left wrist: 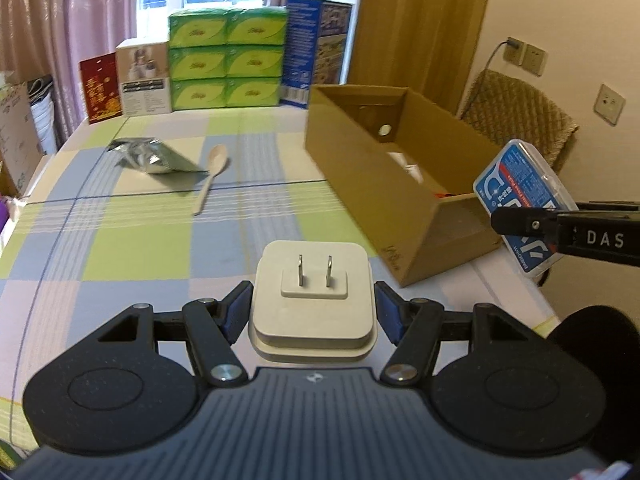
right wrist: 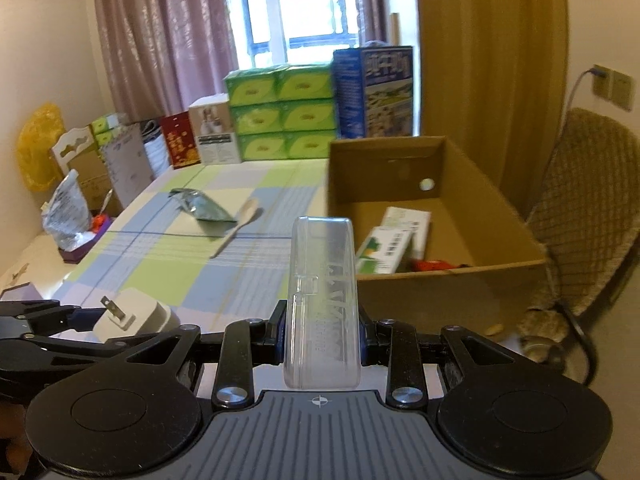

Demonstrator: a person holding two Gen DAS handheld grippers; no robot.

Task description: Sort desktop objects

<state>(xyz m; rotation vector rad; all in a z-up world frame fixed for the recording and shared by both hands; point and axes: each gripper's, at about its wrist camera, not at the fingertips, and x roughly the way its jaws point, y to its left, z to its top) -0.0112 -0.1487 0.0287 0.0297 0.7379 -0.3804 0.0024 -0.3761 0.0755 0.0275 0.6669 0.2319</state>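
Left gripper (left wrist: 313,307) is clamped on a white plug adapter (left wrist: 312,294), blue pads pressing both its sides, prongs pointing forward, held above the checked surface (left wrist: 132,248). Right gripper (right wrist: 320,338) is clenched on a clear plastic case (right wrist: 322,300), gripped on its narrow sides and standing on end between the fingers; in the left wrist view the same case shows a blue printed label and sits at the right edge, just beside the near corner of the cardboard box (left wrist: 396,200). From the right wrist view the adapter and left gripper sit low on the left, near the surface edge. The box is open-topped, on the right side of the surface, with a round hole in its far wall; inside are two white-and-green cartons (right wrist: 394,244) and something red-orange (right wrist: 434,266) near the front wall, too small to identify. On the surface, well apart from both grippers: a crumpled silver foil pouch (left wrist: 154,156) and a pale spoon (left wrist: 210,178) just beside it, bowl end toward the far side. Stacked green tissue packs (left wrist: 226,58) and a blue carton (left wrist: 316,50) stand at the far edge. A wicker chair (right wrist: 580,208) is right of the box.
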